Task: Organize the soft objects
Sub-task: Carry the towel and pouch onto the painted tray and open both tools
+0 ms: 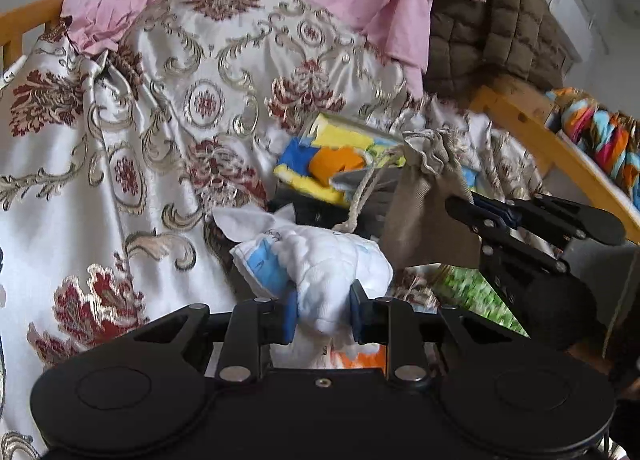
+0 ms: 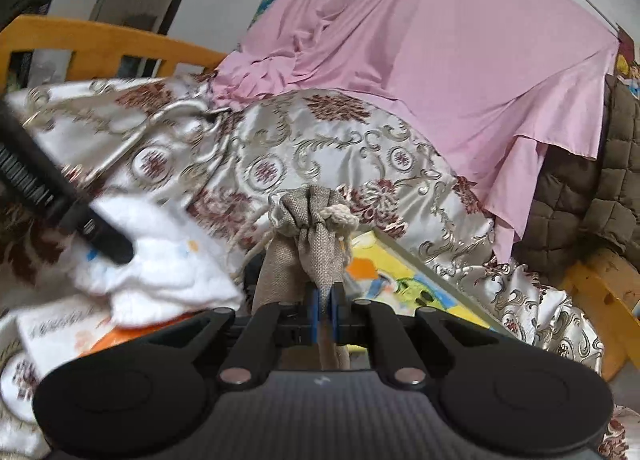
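My left gripper is shut on a white quilted cloth bundle with blue print, held above the patterned satin cover. The same white bundle shows at the left of the right wrist view, with the left gripper's black finger across it. My right gripper is shut on a beige burlap drawstring pouch, its gathered neck and cream cord knot pointing up. In the left wrist view the pouch hangs from the right gripper at the right.
A silver satin cover with red floral pattern drapes the bed; pink fabric and a brown quilted blanket lie behind. A yellow, blue and orange picture book sits under the pouch. Wooden bed rails frame the sides, with a colourful braided rope beyond.
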A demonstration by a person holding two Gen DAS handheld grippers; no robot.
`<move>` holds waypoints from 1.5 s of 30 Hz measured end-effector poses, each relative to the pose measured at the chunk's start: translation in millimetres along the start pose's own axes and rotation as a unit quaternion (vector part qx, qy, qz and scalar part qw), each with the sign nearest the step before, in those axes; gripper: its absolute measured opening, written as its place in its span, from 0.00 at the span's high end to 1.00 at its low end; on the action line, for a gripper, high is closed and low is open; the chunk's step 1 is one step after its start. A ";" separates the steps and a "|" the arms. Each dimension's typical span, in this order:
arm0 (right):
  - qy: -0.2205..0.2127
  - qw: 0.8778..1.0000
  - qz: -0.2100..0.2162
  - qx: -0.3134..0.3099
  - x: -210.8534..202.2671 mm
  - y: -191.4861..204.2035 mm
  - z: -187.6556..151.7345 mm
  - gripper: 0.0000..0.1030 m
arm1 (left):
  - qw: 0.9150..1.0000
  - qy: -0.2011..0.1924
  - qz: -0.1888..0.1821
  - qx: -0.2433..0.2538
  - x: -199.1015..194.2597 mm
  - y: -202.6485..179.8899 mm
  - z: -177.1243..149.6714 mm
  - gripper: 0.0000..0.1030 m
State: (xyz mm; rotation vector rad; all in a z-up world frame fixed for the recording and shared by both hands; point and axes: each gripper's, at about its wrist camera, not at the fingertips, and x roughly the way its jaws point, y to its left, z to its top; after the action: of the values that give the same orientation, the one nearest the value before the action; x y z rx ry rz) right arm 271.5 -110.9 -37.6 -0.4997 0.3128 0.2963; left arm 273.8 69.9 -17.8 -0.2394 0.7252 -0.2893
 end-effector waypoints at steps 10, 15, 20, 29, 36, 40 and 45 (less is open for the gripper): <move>-0.020 0.999 -0.011 0.027 7.8 -34.9 34.3 0.94 | 0.992 -0.122 -0.025 -0.013 -17.5 -2.9 17.7 0.74; -0.025 0.999 -0.012 0.037 15.5 -45.8 43.3 0.94 | 0.985 -0.170 -0.037 -0.019 -2.0 -7.7 37.7 0.74; -0.032 0.998 -0.017 0.043 27.0 -55.8 48.5 0.94 | 0.980 -0.192 -0.037 -0.033 34.5 -10.3 65.7 0.74; -0.008 0.995 -0.048 0.087 57.7 -95.0 42.1 0.94 | 0.983 -0.165 -0.066 -0.036 129.9 -25.9 94.4 0.74; 0.029 0.992 -0.078 0.095 86.5 -112.4 17.6 0.93 | 0.990 -0.116 -0.065 -0.035 176.8 -26.1 81.9 0.74; 0.048 0.988 -0.091 0.119 101.8 -119.9 4.4 0.93 | 0.993 -0.090 -0.064 -0.034 193.3 -25.0 73.7 0.73; 0.071 0.983 -0.086 0.147 110.7 -128.7 -5.2 0.92 | 0.995 -0.073 -0.063 -0.035 202.7 -23.5 68.5 0.72</move>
State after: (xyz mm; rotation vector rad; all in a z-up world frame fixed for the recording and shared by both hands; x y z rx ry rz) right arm 416.2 -199.2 -28.0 -0.2538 0.4408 0.0433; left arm 460.5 -13.2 -85.5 -0.3702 0.5778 -0.3637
